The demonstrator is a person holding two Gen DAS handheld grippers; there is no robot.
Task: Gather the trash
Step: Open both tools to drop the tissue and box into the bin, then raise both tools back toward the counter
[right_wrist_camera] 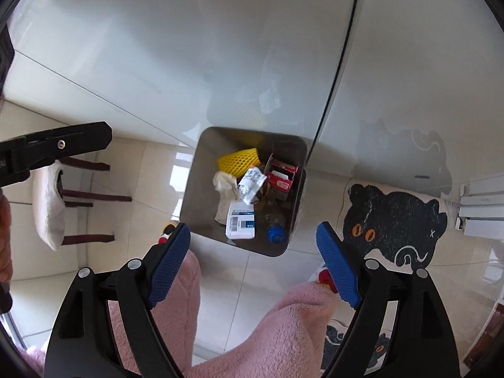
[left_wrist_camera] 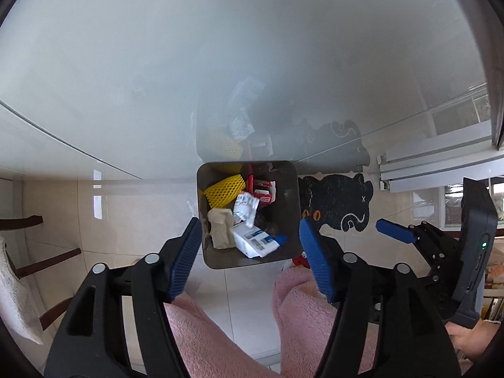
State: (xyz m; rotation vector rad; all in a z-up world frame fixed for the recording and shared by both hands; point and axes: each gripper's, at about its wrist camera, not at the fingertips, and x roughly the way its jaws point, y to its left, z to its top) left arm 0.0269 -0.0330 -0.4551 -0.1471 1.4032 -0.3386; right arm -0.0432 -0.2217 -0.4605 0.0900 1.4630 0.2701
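Both grippers, left gripper (left_wrist_camera: 250, 252) and right gripper (right_wrist_camera: 253, 261), are pointing down with fingers spread and empty above the bin (left_wrist_camera: 217, 260), likely for dropping, where trash like the yellow foam net (left_wrist_camera: 224, 189) is lying at 12 o'clock.

text: none legible | white packet (right_wrist_camera: 240, 224): barcode label, print too small to read
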